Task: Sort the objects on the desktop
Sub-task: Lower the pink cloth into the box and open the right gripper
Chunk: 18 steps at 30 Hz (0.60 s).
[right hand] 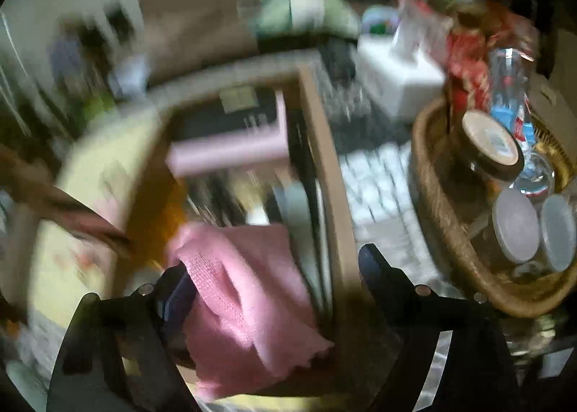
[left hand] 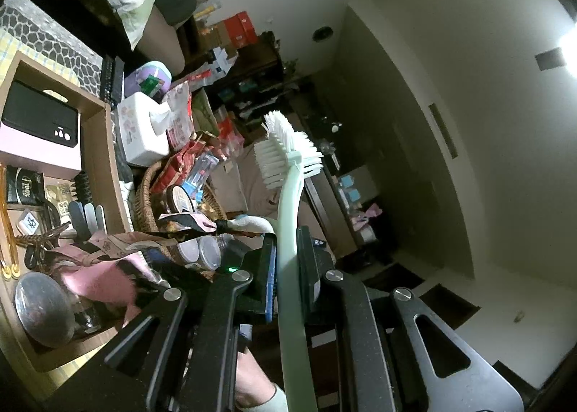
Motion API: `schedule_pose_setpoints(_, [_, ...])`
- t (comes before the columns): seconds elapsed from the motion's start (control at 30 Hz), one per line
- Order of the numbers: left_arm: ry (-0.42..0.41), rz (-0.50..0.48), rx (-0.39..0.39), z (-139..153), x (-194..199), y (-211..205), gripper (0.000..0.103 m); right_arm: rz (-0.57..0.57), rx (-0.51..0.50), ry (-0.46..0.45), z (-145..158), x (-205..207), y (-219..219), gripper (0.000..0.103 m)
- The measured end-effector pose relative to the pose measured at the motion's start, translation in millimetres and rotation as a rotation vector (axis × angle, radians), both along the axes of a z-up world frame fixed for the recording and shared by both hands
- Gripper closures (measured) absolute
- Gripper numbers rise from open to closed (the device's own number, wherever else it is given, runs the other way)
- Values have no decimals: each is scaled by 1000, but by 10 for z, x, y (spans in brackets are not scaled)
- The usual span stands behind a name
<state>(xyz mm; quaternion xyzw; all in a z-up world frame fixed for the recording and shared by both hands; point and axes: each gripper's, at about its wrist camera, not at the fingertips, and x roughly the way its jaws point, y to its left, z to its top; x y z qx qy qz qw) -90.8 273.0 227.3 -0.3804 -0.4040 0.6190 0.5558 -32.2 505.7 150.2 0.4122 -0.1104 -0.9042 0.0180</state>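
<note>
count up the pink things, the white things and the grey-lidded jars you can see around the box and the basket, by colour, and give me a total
Pink: 2, the cloth and the flat box
White: 2, the tissue box and the brush in the left gripper
Grey-lidded jars: 2
Total: 6

Right wrist view motion-blurred; brush (left hand: 288,195) handle's lower end cut off at btm edge.

Cloth (right hand: 249,289) in box (right hand: 324,159); basket (right hand: 440,217) right.

1 dish brush (left hand: 288,174), 1 wicker basket (right hand: 432,217), 1 tissue box (left hand: 142,130), 1 pink cloth (right hand: 249,296).
</note>
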Motion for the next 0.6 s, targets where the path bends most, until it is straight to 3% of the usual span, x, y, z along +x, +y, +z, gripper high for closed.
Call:
schedule_pose_setpoints(0.03, [-4,2,-4,-19,-6,0,93,-12,-18,9,-14,25,29,7])
schedule_pose_setpoints(0.1, [-23,7,-1,-76,-27,-5,93,-15,-18,-71,-92,-55,65,10])
schedule_pose_setpoints(0.2, [-39,9,2,-141,-49,6,93,-12,-159,59,54,112,213,9])
schedule_pose_setpoints(0.3, [-51,16,4,-190,-84,28,93,38,-219,101,101,162,202,9])
schedule_pose_setpoints(0.47, [-66,37,-16,-306,-163,59,93,149,-228,214,247,269,5,9])
schedule_pose_setpoints(0.6, [-87,38,-15,-423,-195,114,93,241,-124,257,379,213,-302,9])
